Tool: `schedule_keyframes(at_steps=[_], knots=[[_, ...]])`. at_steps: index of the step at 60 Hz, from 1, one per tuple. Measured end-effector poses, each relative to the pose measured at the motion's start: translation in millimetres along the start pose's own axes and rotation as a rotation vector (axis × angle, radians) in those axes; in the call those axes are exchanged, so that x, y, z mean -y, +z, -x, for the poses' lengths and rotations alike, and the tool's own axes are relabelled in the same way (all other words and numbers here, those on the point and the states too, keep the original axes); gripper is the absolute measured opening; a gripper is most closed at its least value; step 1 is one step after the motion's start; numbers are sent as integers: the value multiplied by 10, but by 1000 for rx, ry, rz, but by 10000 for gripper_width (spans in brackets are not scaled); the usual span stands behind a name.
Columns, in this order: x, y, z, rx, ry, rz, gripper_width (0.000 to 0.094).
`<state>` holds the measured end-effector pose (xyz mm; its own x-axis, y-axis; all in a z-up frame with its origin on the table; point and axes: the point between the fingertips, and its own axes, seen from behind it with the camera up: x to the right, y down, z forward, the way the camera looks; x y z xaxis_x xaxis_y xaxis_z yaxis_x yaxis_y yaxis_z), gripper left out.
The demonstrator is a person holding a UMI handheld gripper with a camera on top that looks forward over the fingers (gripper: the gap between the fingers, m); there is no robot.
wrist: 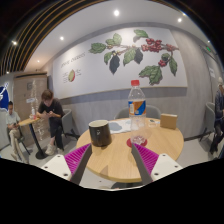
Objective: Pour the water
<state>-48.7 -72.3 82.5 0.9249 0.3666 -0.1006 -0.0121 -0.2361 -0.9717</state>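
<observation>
standing upright on the round wooden desk (pixel 112 160), the clear plastic water bottle with an orange label (pixel 137 106) sits just beyond the released, empty hand-held gripper (pixel 111 158), slightly toward its right finger. the dark cylindrical cup (pixel 99 132) stands left of the bottle, ahead of the left finger.

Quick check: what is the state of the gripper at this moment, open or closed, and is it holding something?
Gripper: open, holding nothing; the clear plastic water bottle and the dark cup stand beyond the fingers on the round wooden table.
</observation>
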Motion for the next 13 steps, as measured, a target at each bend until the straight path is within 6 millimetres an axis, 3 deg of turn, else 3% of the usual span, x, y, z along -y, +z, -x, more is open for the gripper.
schedule_keyframes(at_steps=[2,5,13], knots=[[-63,-71,-10,25,18,-2,864],[-68,-136,187,59,31,7,855],[-64,-212,220,122,58,-1,852]])
